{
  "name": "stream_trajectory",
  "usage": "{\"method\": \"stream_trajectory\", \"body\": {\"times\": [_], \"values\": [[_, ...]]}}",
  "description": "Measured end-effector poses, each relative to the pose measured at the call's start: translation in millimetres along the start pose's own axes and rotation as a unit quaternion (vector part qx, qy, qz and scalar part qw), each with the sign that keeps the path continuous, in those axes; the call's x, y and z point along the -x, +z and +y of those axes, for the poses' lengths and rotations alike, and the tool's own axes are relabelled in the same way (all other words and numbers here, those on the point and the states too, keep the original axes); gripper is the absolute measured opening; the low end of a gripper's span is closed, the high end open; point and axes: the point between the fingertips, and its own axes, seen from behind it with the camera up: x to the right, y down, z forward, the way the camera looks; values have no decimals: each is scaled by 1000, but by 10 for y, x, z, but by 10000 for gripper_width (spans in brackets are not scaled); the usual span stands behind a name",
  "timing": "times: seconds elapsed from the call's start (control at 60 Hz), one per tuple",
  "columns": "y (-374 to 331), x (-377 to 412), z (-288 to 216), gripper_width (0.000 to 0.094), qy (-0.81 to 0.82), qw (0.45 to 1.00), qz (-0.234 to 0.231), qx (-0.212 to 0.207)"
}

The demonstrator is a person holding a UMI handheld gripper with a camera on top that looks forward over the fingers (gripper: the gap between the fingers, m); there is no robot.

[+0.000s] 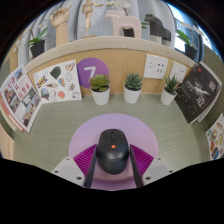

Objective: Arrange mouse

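Observation:
A black computer mouse (112, 150) with a small orange mark on top lies lengthwise between my gripper's two fingers. My gripper (112, 162) is shut on it: the magenta pads (84, 160) press against its left and right sides. The mouse is over the near part of a round lilac mouse mat (112, 122) on the grey desk. I cannot tell whether the mouse rests on the mat or is held just above it.
Three small potted plants (100, 88) (133, 86) (172, 86) stand in a row beyond the mat, against a wooden partition (120, 50). Magazines (20, 95) and printed sheets (57, 82) lean at the left. A dark book (198, 95) leans at the right.

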Motion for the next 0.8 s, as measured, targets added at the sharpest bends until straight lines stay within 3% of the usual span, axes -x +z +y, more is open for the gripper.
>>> {"method": "stream_trajectory", "body": {"times": [0.067, 0.083, 0.417, 0.6, 0.8], "values": [[-83, -54, 36, 860, -18, 1000, 16, 12], [-121, -54, 39, 877, -22, 999, 19, 15], [-1776, 237, -128, 855, 5, 998, 27, -58], [-2694, 452, 113, 857, 25, 994, 35, -97], [-3250, 679, 492, 858, 27, 993, 38, -105]]}}
